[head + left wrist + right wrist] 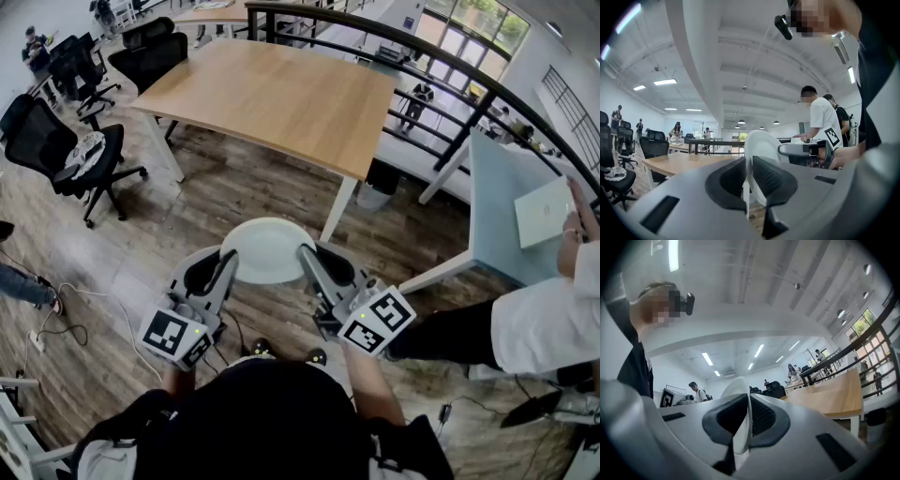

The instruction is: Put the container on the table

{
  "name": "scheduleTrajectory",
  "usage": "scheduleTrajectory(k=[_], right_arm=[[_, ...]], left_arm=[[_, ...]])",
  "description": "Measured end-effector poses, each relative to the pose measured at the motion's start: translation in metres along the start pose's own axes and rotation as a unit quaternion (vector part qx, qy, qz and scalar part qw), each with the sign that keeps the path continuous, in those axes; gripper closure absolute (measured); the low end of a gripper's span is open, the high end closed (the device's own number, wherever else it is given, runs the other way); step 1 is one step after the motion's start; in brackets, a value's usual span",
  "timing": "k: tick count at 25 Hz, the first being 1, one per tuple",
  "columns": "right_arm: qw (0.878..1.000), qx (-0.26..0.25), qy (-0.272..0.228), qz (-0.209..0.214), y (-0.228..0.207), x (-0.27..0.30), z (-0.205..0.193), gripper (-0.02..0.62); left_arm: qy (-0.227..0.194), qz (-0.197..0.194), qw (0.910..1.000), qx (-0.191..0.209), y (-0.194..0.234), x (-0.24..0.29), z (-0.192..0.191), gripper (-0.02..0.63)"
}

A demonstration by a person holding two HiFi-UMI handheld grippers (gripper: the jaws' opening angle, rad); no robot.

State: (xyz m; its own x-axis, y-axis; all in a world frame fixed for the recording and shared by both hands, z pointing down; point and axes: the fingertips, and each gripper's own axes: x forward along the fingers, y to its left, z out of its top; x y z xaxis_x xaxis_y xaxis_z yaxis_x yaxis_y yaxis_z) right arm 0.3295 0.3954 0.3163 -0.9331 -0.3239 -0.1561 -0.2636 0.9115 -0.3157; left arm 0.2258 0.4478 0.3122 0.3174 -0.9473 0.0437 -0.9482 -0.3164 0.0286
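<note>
head view: white container (pixel 267 249) is held over floor, clamped by left gripper (pixel 228 269) and right gripper (pixel 307 262), short of wooden table (pixel 281 98).

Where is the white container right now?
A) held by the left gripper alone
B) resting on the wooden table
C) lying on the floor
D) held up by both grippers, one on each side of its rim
D: the left gripper and right gripper each clamp their fingers on opposite edges of the white container, which hangs over the floor, short of the wooden table.
</note>
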Motion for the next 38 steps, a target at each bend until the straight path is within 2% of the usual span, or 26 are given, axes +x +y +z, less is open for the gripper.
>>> scheduleTrajectory(k=[14, 27, 34, 38], right_arm=[[0.999, -0.010, -0.009, -0.033, 0.001, 0.049, -0.012, 0.571], [0.997, -0.015, -0.004, -0.075, -0.004, 0.065, -0.017, 0.569], [0.998, -0.007, -0.001, -0.062, -0.004, 0.083, -0.018, 0.571], [0.999, 0.002, 0.003, -0.038, -0.009, 0.102, -0.022, 0.571]], left_arm=[[-0.010, -0.034, 0.9994, 0.001, 0.055, 0.001, -0.003, 0.552], [-0.016, -0.070, 0.9973, -0.016, 0.076, 0.009, -0.009, 0.552], [-0.021, -0.053, 0.9981, -0.023, 0.091, 0.007, -0.007, 0.552], [-0.018, -0.030, 0.9992, -0.020, 0.105, 0.008, -0.007, 0.552]])
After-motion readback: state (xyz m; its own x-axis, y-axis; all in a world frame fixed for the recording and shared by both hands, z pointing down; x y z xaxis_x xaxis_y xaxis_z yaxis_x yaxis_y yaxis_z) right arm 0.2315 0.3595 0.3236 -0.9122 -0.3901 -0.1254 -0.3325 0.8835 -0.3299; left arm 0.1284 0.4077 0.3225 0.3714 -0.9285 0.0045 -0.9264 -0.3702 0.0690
